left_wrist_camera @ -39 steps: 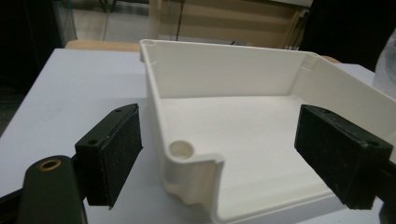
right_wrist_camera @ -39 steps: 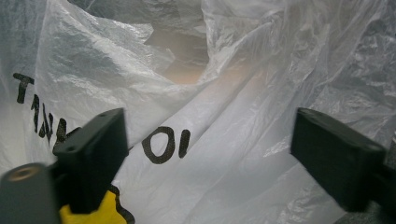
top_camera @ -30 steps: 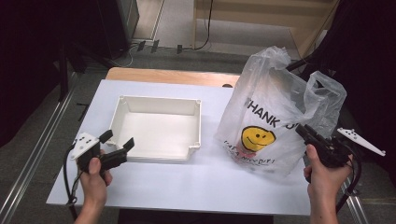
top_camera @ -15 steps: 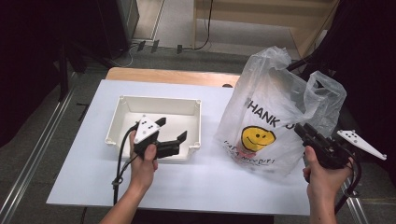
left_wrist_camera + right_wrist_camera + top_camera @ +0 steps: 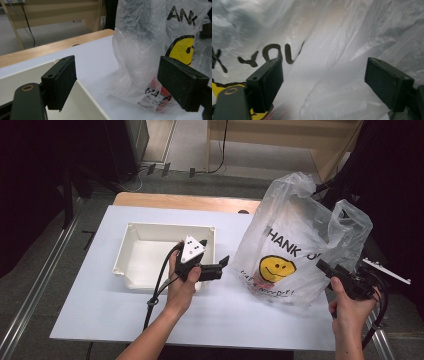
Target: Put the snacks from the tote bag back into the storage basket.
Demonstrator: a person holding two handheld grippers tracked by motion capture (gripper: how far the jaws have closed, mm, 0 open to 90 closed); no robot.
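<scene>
Crinkled smiley-face plastic bag (image 5: 295, 255), upright

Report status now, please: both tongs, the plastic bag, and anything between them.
Left tongs open, over tray corner, facing bag. Right tongs open, at bag's side. Bag upright, something red inside. Nothing between.

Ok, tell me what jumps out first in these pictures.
The crinkled plastic bag with its yellow smiley face and black lettering stands on the right of the white table. Left of it lies an empty white tray. The left gripper points at the bag with jaws open, the right gripper at its other side.
</scene>
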